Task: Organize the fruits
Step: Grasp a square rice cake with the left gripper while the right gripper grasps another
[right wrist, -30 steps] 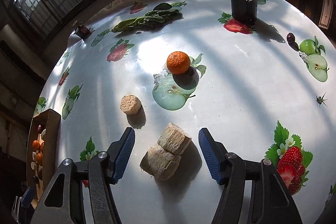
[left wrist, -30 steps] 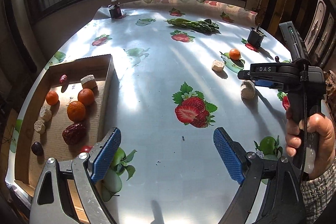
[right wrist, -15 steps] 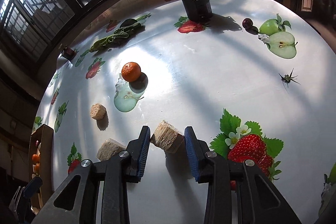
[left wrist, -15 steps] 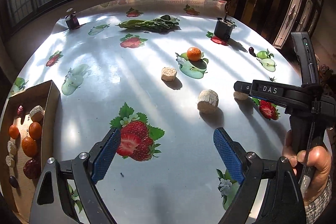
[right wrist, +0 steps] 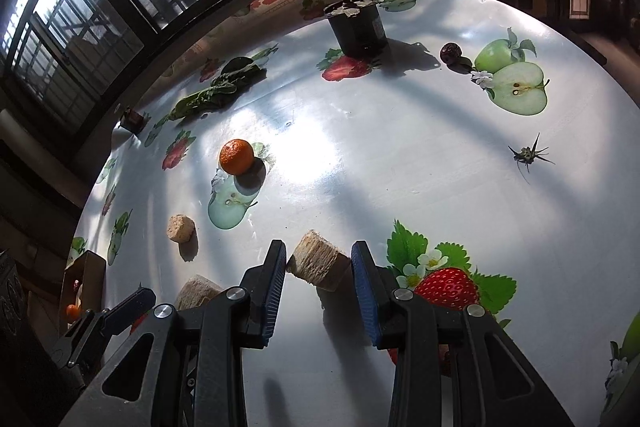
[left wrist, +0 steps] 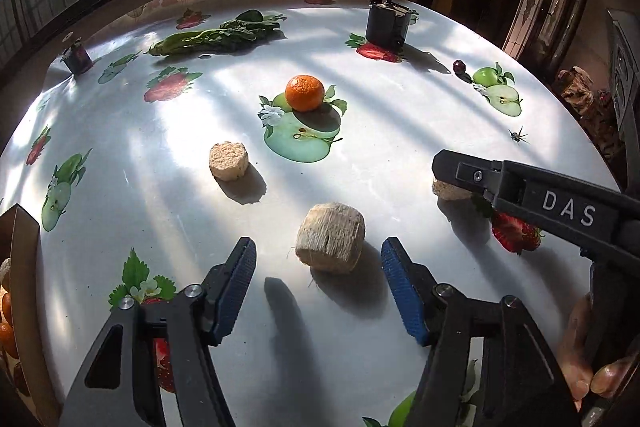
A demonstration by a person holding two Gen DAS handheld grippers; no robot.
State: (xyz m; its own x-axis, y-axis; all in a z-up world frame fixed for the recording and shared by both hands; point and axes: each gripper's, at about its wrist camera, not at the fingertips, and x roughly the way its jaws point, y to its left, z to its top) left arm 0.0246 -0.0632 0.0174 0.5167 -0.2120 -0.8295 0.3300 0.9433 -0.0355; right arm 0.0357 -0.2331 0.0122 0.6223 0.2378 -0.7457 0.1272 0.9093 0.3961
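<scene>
Two rough beige cut chunks lie close together on the fruit-print tablecloth. My left gripper (left wrist: 319, 243) points down at the nearer chunk (left wrist: 330, 243), which sits between its blue fingertips. The jaws are closing, with gaps left on both sides of the chunk. My right gripper (right wrist: 319, 247) is shut on the other chunk (right wrist: 318, 265), which rests on the cloth. In the left wrist view that gripper's tip (left wrist: 452, 171) covers most of its chunk (left wrist: 447, 191). An orange (left wrist: 305, 93) and a third chunk (left wrist: 229, 161) lie farther back.
A cardboard box (left wrist: 22, 247) with fruit stands at the left edge. At the back are leafy greens (left wrist: 216, 37), a black canister (left wrist: 388, 23) and a small dark jar (left wrist: 78, 57). A dark date (left wrist: 459, 67) and a small stem (left wrist: 518, 135) lie at the right. A hand grips the right handle.
My left gripper swung right from the box to the nearer chunk and its jaws narrowed. My right gripper shut on its chunk and drew it away from the other.
</scene>
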